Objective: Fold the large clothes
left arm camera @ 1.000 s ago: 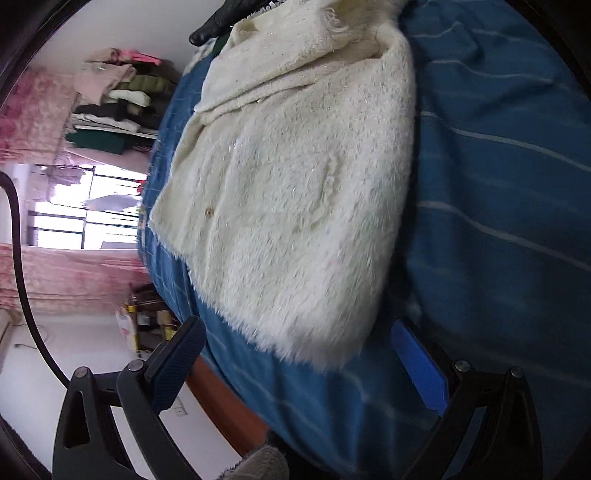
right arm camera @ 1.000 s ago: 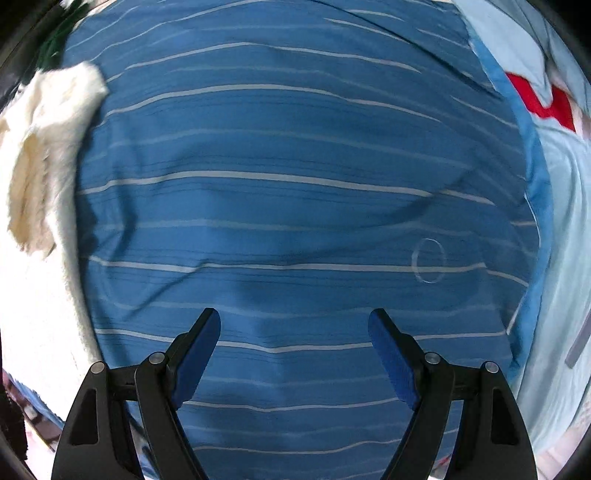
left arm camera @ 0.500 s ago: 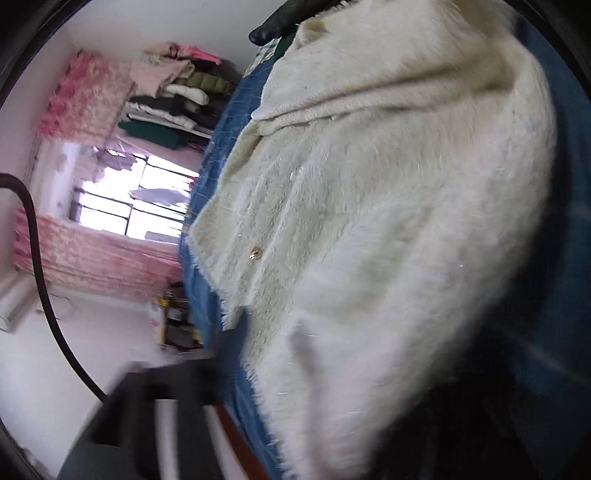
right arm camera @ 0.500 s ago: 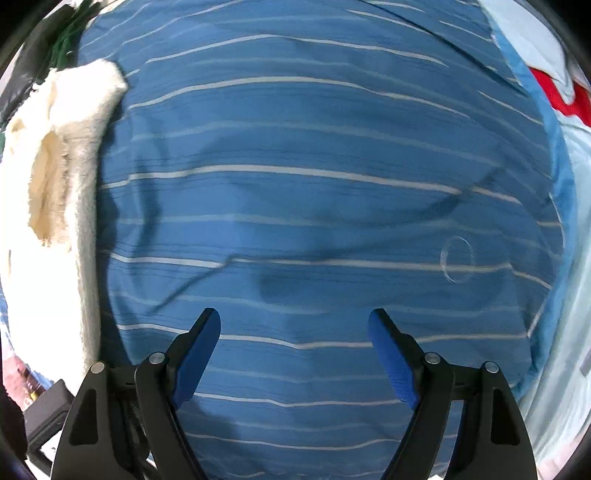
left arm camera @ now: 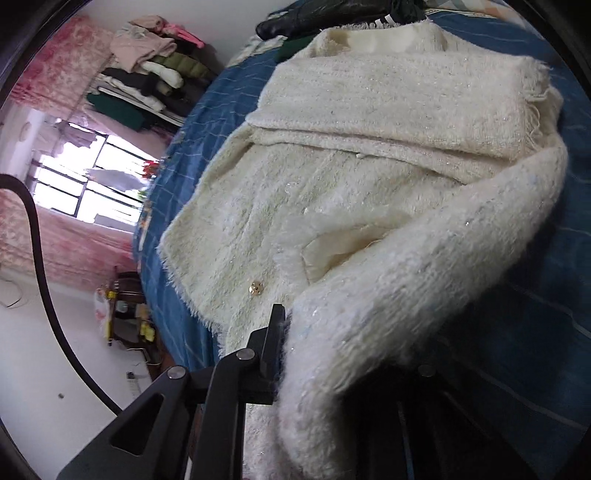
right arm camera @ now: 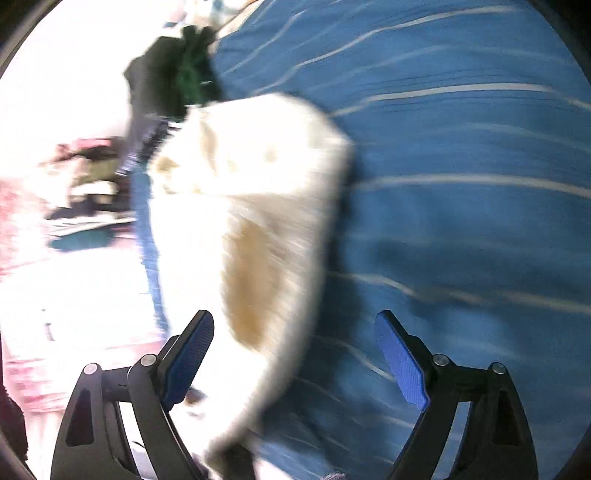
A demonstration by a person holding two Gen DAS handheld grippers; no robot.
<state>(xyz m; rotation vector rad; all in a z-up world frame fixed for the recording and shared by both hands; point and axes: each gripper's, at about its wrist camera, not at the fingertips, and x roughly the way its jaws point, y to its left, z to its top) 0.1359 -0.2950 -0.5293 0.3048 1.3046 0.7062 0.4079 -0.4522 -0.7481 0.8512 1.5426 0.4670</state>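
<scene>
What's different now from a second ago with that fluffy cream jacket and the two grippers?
The left hand-held gripper has closed on the fluffy cream jacket, lifting its near edge. The right hand-held gripper, jaws opening and empty, swung from bare bedding toward the jacket. The blue striped bedspread stayed put.

The jacket (left arm camera: 362,192) is spread on the bed (left arm camera: 535,258) ahead of the left gripper (left arm camera: 332,354), its near edge lying between the jaws. Dark clothes (left arm camera: 325,14) are piled beyond it.
</scene>
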